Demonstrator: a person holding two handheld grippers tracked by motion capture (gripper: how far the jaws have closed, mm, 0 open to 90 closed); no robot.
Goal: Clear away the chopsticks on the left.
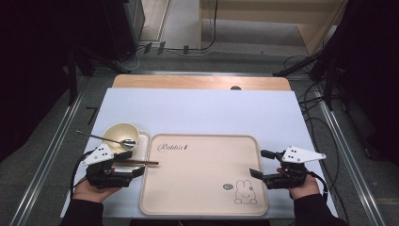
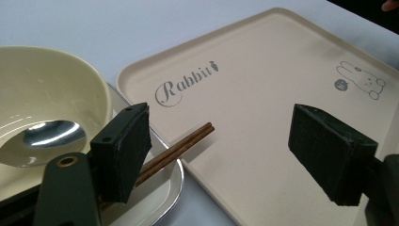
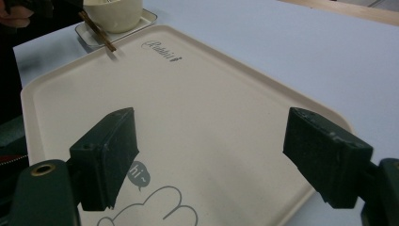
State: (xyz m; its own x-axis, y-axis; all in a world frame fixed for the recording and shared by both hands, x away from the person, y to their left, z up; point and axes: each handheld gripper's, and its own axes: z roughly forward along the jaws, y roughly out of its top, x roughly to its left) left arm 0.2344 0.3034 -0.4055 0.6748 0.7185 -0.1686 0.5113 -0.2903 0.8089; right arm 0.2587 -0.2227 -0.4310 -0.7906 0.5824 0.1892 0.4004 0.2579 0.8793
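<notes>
Left hand-held gripper (image 1: pixel 126 162), jaws released, sits just beside the brown wooden chopsticks (image 1: pixel 136 162), apparently lined up to grasp them; right hand-held gripper (image 1: pixel 261 163) released, idle over the beige rectangular rabbit-print tray (image 1: pixel 197 207).

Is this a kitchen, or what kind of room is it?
Probably not a kitchen: it looks like a lab or studio set up for recording. Black stand legs and loose cables crowd the grey floor, and the wooden table wears a plain white cover sheet under a beige rabbit-print tray.
</notes>
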